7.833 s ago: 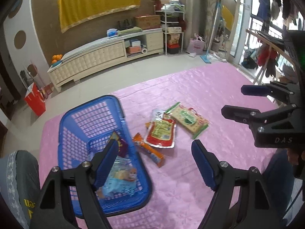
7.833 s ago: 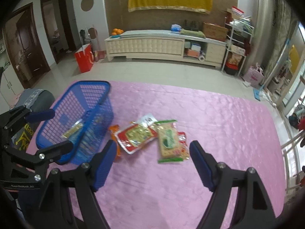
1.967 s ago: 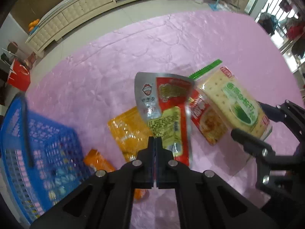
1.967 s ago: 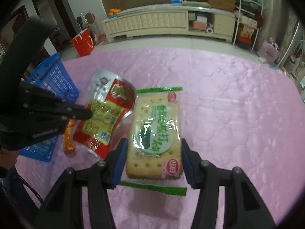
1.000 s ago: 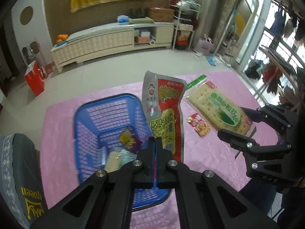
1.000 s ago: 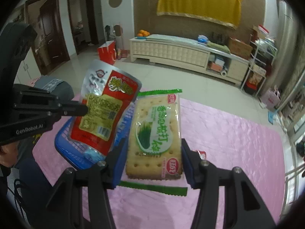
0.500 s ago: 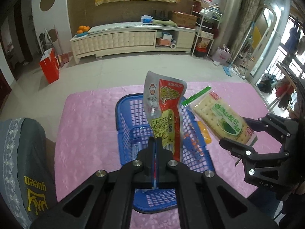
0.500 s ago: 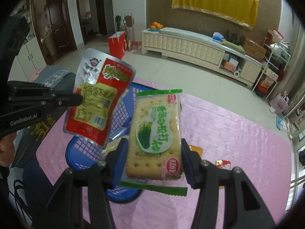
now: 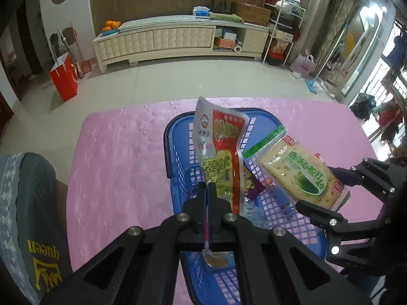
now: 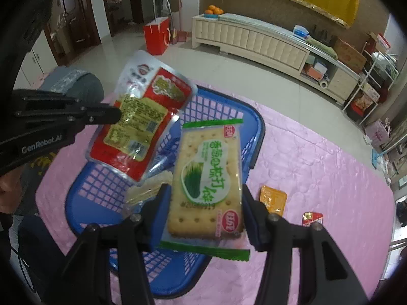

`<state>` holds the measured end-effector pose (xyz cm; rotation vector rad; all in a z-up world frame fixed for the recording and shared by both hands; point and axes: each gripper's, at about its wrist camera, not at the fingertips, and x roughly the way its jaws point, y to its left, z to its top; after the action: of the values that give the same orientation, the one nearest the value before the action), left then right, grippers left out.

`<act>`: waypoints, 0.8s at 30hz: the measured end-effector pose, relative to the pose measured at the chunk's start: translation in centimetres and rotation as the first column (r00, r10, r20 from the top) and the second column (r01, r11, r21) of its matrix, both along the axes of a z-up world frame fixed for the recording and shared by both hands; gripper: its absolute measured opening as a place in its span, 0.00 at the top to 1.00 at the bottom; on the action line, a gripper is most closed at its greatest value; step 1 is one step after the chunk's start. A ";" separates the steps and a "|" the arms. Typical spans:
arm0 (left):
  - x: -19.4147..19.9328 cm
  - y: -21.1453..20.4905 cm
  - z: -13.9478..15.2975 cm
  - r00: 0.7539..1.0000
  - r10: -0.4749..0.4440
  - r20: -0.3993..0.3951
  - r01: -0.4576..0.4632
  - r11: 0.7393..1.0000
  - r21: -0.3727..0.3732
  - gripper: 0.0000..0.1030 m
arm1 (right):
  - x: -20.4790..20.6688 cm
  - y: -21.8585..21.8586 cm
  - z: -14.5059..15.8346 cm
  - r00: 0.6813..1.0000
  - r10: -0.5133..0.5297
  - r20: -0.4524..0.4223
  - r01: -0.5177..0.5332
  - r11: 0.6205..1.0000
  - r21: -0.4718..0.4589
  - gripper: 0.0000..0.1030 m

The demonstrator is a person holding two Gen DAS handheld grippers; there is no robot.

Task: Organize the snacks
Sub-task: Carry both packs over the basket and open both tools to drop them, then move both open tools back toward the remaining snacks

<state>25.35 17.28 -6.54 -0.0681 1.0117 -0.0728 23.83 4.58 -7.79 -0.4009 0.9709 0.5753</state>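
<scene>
The left gripper [image 9: 208, 193] has its jaws pressed together on the lower edge of a red snack pouch [image 9: 220, 152], held upright over the blue basket [image 9: 173, 157]. The right gripper [image 10: 205, 203] pinches a cracker pack [image 10: 207, 178] by its long sides — also above the basket. An orange packet [image 10: 272, 199] and a small red packet [image 10: 312, 218] lie on the pink tabletop [image 10: 318, 157].

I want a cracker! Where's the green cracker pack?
In the right wrist view, the green-and-white plastic cracker pack sits clamped in the right hand-held gripper, above the blue plastic basket.
</scene>
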 end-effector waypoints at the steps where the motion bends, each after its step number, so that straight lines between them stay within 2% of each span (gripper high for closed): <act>1: 0.3 -0.1 -0.3 1.000 -0.003 -0.002 0.003 1.000 0.004 1.00 | 0.2 0.2 -0.2 1.000 0.001 -0.002 -0.001 1.000 -0.007 0.44; 13: 2.4 -0.8 -1.9 0.999 -0.045 -0.009 0.045 0.998 0.042 1.00 | 0.7 1.5 -1.5 0.999 0.048 0.021 -0.047 0.996 -0.080 0.44; 17: 2.6 -0.3 -2.2 0.999 -0.052 -0.002 0.052 0.998 0.023 0.99 | 1.0 2.1 -1.5 0.999 0.054 0.002 -0.054 0.996 -0.076 0.41; 18: 2.5 -0.3 -2.2 0.999 -0.050 -0.001 0.050 0.999 0.021 0.97 | 1.2 2.1 -1.4 0.999 0.048 -0.004 -0.048 0.996 -0.070 0.37; 20: 2.2 -0.3 -2.3 0.999 -0.054 0.001 0.054 0.998 0.019 0.78 | 1.4 1.9 -1.3 1.000 0.030 -0.003 -0.030 0.998 -0.062 0.31; 22: 1.7 -0.4 -2.2 0.998 -0.064 0.006 0.064 0.997 0.031 0.63 | 1.3 1.8 -1.1 1.000 0.018 0.001 -0.018 0.999 -0.050 0.23; 24: 1.2 -0.8 -2.0 0.997 -0.083 0.005 0.083 0.996 0.046 0.56 | 1.2 1.6 -0.9 1.000 0.011 0.010 -0.010 0.999 -0.045 0.20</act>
<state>26.55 16.50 -8.53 0.0159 1.0091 -0.1257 25.07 6.21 -8.71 -0.4487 0.9741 0.5613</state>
